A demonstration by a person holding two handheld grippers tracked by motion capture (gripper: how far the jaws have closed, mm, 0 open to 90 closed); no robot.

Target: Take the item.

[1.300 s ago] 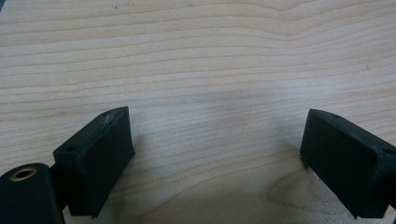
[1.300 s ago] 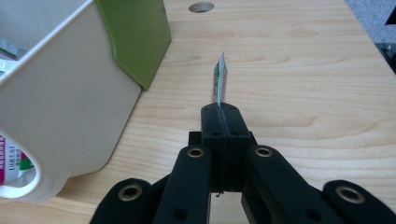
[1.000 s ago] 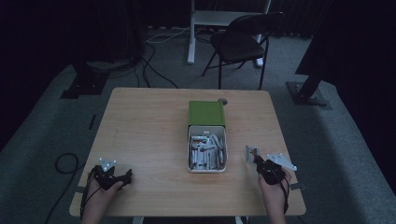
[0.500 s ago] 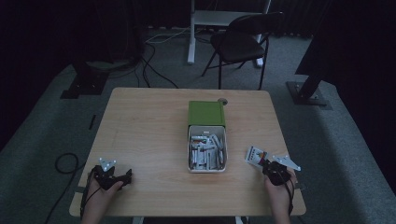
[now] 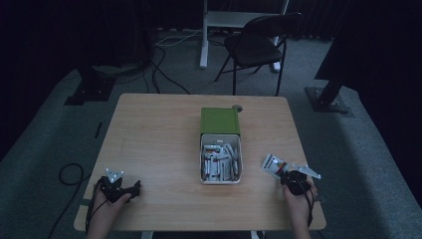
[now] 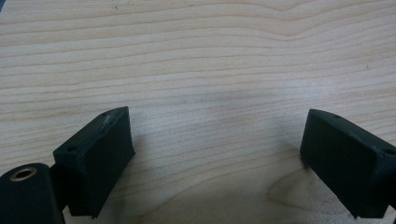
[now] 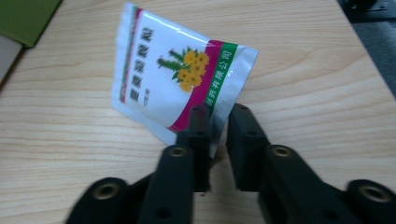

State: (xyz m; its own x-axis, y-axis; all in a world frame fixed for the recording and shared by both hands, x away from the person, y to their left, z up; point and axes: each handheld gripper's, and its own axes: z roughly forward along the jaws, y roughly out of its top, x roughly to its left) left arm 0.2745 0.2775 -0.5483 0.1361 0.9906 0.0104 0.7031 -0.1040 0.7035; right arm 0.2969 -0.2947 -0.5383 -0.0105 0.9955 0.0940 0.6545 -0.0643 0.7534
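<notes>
A white sachet [image 7: 173,79] with yellow flowers and a pink and green band lies tilted on the wooden table [image 5: 159,139], right of the box. Its lower corner sits between the jaws of my right gripper [image 7: 219,114], which have just been opening; a narrow gap shows and the pads no longer press on it. In the high view the sachet [image 5: 272,164] lies just ahead of the right gripper [image 5: 283,173]. My left gripper [image 6: 215,144] stands open over bare wood, at the near left corner [image 5: 134,188]. A white tray [image 5: 220,181] holds several similar sachets.
A green lid [image 5: 219,121] adjoins the tray's far end, with a small round thing [image 5: 237,107] beside it at the table's far edge. Beyond the table stand a black chair [image 5: 259,47] and a white desk frame [image 5: 204,40]. Cables [image 5: 164,74] run across the floor.
My right hand has moved to the right and down with the sachet, which now touches the table. Its jaws have parted a little. The left hand has not moved.
</notes>
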